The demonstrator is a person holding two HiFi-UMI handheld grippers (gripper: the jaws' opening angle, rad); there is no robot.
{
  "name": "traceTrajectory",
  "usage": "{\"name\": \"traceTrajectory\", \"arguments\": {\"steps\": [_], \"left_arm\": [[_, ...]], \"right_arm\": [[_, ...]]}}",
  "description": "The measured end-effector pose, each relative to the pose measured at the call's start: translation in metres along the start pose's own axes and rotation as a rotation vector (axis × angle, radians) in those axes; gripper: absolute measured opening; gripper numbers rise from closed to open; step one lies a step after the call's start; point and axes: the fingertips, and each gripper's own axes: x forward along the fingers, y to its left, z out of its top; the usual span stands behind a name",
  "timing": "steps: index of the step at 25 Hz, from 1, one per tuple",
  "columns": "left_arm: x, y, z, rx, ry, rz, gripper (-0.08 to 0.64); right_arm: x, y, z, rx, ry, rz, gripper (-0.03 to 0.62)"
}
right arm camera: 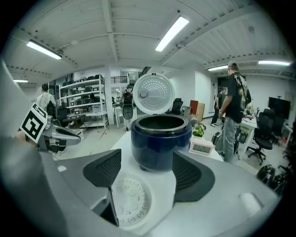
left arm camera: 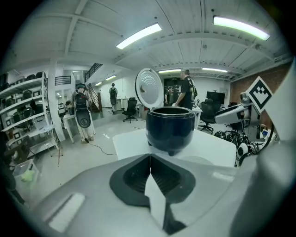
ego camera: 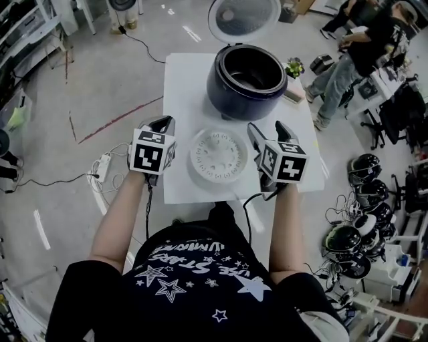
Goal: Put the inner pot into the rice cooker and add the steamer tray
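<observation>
Workshop setting: grey floor, with shelving and desks around a white table (ego camera: 180,87). The rice cooker (ego camera: 246,81), dark blue, stands at the table's far end with its lid (ego camera: 244,17) swung up and back. Its cavity reads dark; whether the inner pot is seated in it cannot be told.

The steamer tray (ego camera: 219,154), white, round and perforated, lies flat on the table on the near side of the cooker and apart from it. It sits between the 2 grippers and touches neither.

The left gripper (ego camera: 164,123) is held at the table's left edge, just beside the tray. Its jaws are pressed together with nothing between them. The right gripper (ego camera: 267,130) is held just right of the tray. Its jaws stand wide apart and grip nothing. In the right gripper view the tray shows low between the jaws, with the cooker beyond.

A small digital display (right arm camera: 201,147) and a potted plant (ego camera: 294,67) sit on the table to the right of the cooker. 1 person (ego camera: 348,60) stands off the far right corner.
</observation>
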Motion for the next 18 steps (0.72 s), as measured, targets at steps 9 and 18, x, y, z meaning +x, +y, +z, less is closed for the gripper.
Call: {"name": "traceTrajectory", "arguments": {"steps": [9,18], "left_arm": [[-0.018,-0.001,-0.058,-0.001,0.07,-0.073,0.002],[-0.015,-0.009,-0.112,-0.012,0.156,-0.119,0.0]], "right_arm": [[-0.007,0.023,-0.078,0.069,0.141,-0.067,0.365],[0.005,0.032,-0.164,0.154,0.288,-0.103,0.36]]}}
